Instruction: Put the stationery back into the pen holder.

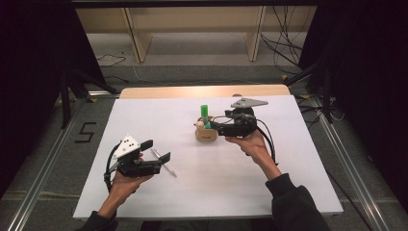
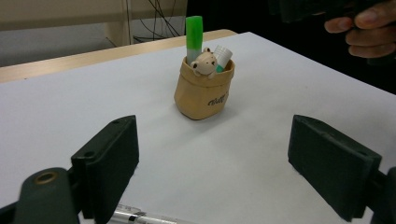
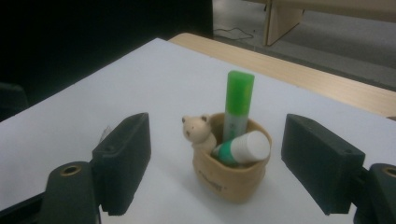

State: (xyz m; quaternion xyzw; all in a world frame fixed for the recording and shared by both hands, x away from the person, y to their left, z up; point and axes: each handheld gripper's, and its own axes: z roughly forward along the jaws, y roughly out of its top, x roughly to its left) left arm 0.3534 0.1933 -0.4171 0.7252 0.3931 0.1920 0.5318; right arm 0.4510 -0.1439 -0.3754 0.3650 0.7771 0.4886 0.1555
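A tan pouch-shaped holder [image 1: 206,134] [image 2: 203,93] [image 3: 231,179] with a small bear figure [image 3: 196,130] on its rim stands on the white table top. In it a green marker [image 1: 205,113] [image 3: 239,105] stands upright and a white-and-green tube [image 3: 243,148] leans. My right gripper [image 1: 215,124] [image 3: 222,158] is open just right of the holder, its pads clear of it on either side. My left gripper [image 1: 156,150] [image 2: 229,163] is open at the front left, low over a silver pen [image 1: 163,163] [image 2: 135,217] lying on the table.
The white table top [image 1: 288,183] has a wooden strip [image 1: 202,91] along its far edge. Beyond it on the floor are wooden shelf legs [image 1: 137,38] and cables [image 1: 284,43]. Dark stands flank the table on both sides.
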